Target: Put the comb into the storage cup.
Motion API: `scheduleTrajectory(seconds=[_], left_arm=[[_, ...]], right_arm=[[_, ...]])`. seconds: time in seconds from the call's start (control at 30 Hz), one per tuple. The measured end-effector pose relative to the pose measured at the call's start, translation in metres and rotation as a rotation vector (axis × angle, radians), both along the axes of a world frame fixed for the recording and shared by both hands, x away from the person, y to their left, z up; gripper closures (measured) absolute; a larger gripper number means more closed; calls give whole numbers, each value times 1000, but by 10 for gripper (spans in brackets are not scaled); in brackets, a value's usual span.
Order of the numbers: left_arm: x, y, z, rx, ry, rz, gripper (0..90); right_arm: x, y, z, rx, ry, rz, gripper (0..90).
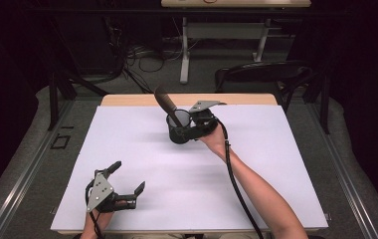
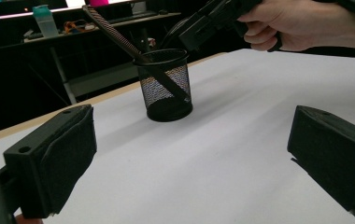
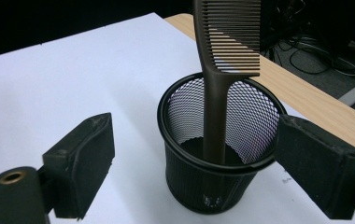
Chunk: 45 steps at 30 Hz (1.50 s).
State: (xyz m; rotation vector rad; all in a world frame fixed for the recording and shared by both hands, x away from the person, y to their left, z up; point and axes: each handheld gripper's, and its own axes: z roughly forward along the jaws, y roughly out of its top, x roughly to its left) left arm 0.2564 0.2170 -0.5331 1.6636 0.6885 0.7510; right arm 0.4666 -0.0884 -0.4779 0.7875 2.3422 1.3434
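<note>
My right gripper (image 1: 193,130) hangs with its jaws spread wide just beside the black mesh cup (image 3: 220,154) that stands upright on the white table (image 1: 152,149) with a brown comb (image 3: 222,70) leaning in it, while my left gripper (image 1: 127,177) rests apart near the front edge, jaws open too.

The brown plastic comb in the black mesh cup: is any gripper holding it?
No. The brown plastic comb leans free in the black mesh cup; the right gripper is open around the cup, and the left gripper is open, empty.
</note>
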Motion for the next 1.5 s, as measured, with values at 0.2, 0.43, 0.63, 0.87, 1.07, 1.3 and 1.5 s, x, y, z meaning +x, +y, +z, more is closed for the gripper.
scheduleTrajectory(seconds=[0.2,0.43,0.63,0.87,1.07,1.3,1.5], left_arm=[[0,0,0,2,-2,0,11],[0,0,0,0,0,1,11],[1,-1,0,5,-1,-4,11],[2,-2,0,7,0,-5,11],[2,-2,0,5,-1,-4,11],[2,-2,0,6,-1,-5,11],[1,-1,0,5,-1,-3,11]], right_arm=[[-6,-5,6,-10,14,18,68],[-12,-13,6,-14,39,33,27],[-18,-22,7,-28,49,37,4],[-26,-33,10,-26,59,43,0],[-33,-40,13,-29,60,50,0],[-41,-47,12,-26,77,59,0],[-46,-53,11,-33,85,65,0]])
